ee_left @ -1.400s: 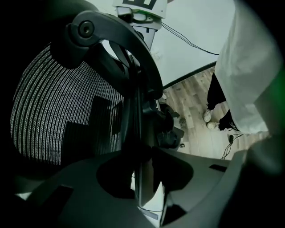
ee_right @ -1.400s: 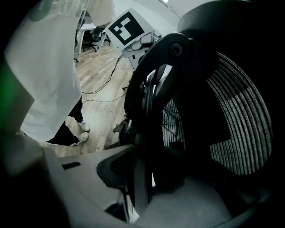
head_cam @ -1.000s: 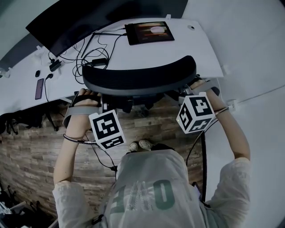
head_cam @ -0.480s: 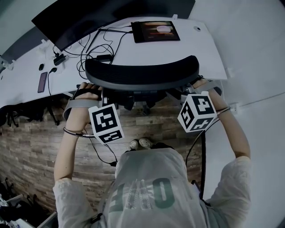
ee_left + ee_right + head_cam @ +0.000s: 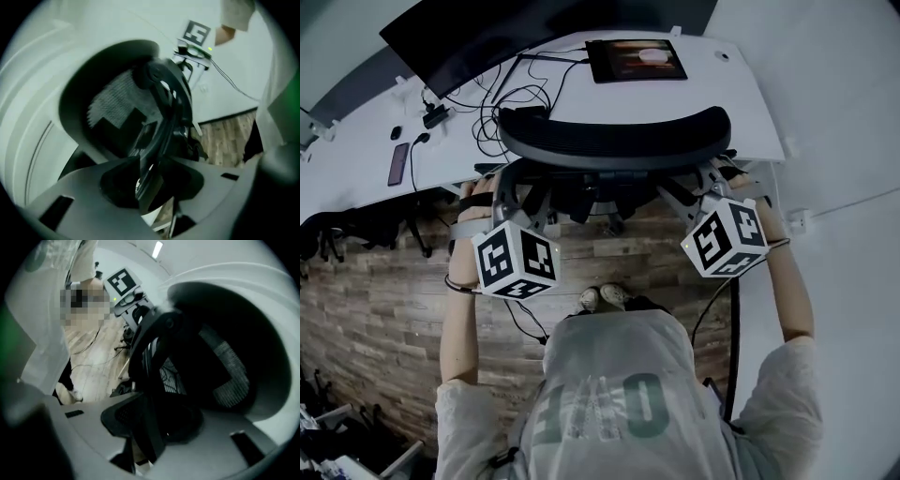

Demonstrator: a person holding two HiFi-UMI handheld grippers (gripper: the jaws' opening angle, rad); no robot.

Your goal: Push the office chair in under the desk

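Far left of the desk surface: a phone lies flat. A tangle of cables runs to its right, in front of the dark monitor.

Left gripper: the fingers are narrow, clamped on a dark bar of the office chair frame, behind the left end of the backrest.

Office chair: in the head view the curved backrest overlaps the front edge of the surface, and the seat is hidden beneath it. The wood floor shows below and to the left. A tablet with a lit screen lies on the surface beyond the backrest.

Right gripper: the fingers are narrow, clamped on a dark frame bar behind the right end of the backrest. Both of the person's arms are extended toward the chair.
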